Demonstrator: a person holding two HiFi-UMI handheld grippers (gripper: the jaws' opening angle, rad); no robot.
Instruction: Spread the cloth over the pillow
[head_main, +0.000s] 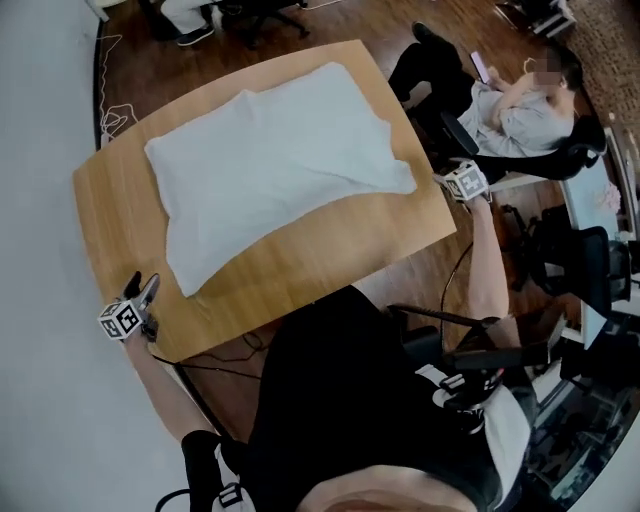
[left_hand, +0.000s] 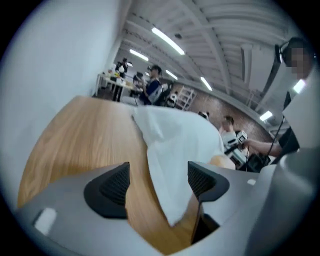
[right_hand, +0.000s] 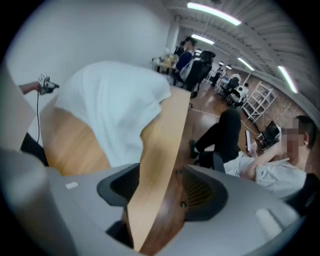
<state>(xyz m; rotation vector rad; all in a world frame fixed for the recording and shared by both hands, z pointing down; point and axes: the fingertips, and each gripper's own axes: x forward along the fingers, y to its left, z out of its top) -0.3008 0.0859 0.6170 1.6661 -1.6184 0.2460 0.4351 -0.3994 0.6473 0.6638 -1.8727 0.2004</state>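
A white cloth (head_main: 270, 160) lies spread over the pillow on the wooden table (head_main: 330, 250); the pillow itself is hidden beneath it and shows only as a soft bulge. My left gripper (head_main: 148, 290) sits at the table's near left corner, a little short of the cloth's near corner. In the left gripper view its jaws (left_hand: 157, 182) stand open, with the cloth's corner (left_hand: 175, 145) lying flat ahead of them, untouched. My right gripper (head_main: 445, 180) is at the table's right edge beside the cloth's right corner. Its jaws (right_hand: 160, 190) are open, with the table edge (right_hand: 165, 130) running between them and the cloth (right_hand: 115, 100) beyond.
A person (head_main: 520, 110) sits in an office chair just past the table's right side. Cables (head_main: 115, 120) lie on the floor at the far left, and more cable (head_main: 220, 360) hangs below the near edge. A white wall runs along the left.
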